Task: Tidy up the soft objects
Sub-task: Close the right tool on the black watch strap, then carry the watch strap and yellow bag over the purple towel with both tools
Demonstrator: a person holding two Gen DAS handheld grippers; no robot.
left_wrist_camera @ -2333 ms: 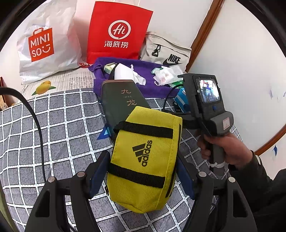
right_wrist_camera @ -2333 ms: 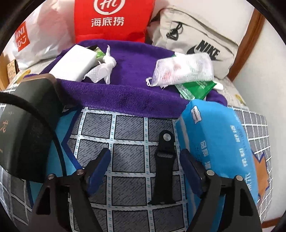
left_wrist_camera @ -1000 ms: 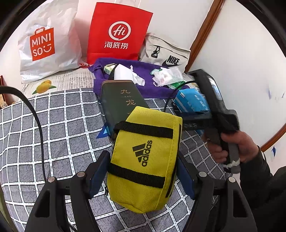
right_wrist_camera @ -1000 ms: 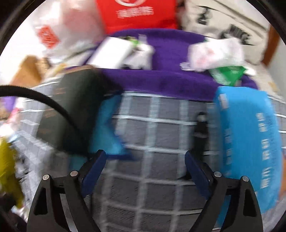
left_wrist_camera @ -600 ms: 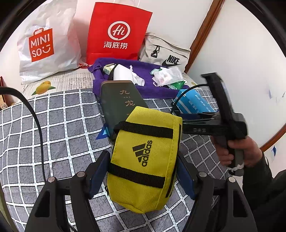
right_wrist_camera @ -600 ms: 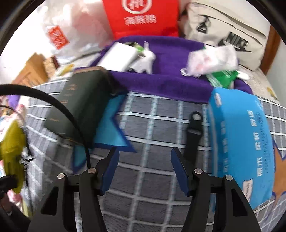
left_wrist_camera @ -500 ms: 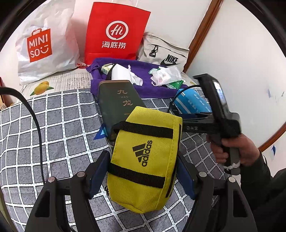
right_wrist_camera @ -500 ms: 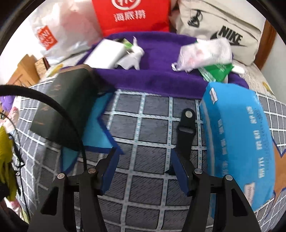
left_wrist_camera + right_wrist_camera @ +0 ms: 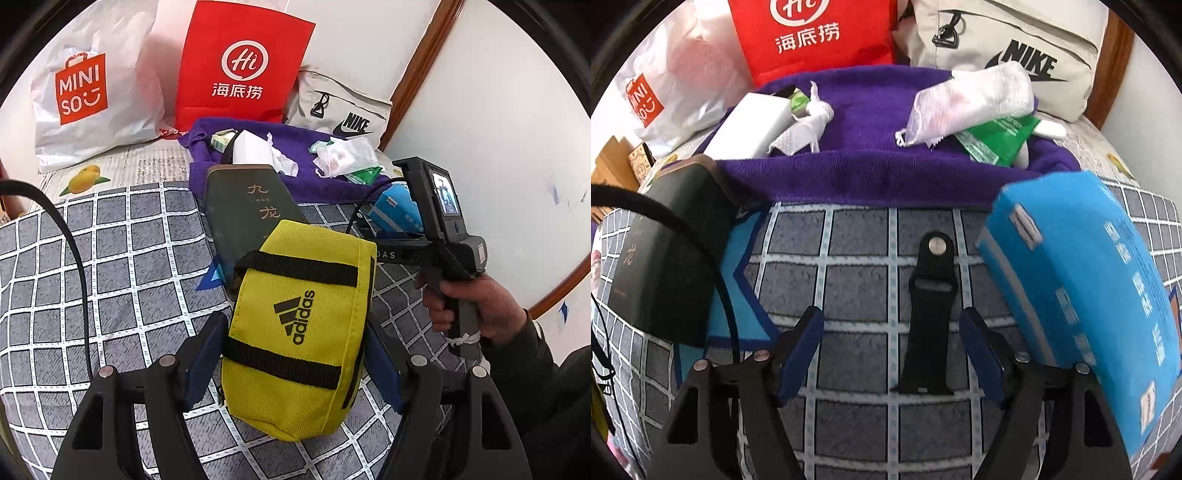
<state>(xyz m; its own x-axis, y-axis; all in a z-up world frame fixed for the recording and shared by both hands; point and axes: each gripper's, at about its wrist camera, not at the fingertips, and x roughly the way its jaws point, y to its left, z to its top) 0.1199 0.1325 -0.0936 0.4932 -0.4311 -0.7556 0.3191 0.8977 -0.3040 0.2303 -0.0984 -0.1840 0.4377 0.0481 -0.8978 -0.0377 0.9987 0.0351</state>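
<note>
Left gripper [image 9: 295, 363] has the yellow Adidas pouch [image 9: 301, 328] clamped by its sides, blue pads pressing the fabric, pouch tilted up off the checked bedspread [image 9: 110, 258], probably parked there so the other hand can fetch something to go with it. Over on the right, the right gripper [image 9: 892, 345] hangs jaws apart, having just been opening, straddling a black watch strap [image 9: 929, 314] without touching it. Blue tissue pack [image 9: 1082, 295] lies just beside, leaning at the right finger. Purple towel [image 9: 871, 173] beyond carries the loose wrappers. The strap looks like the next pick
</note>
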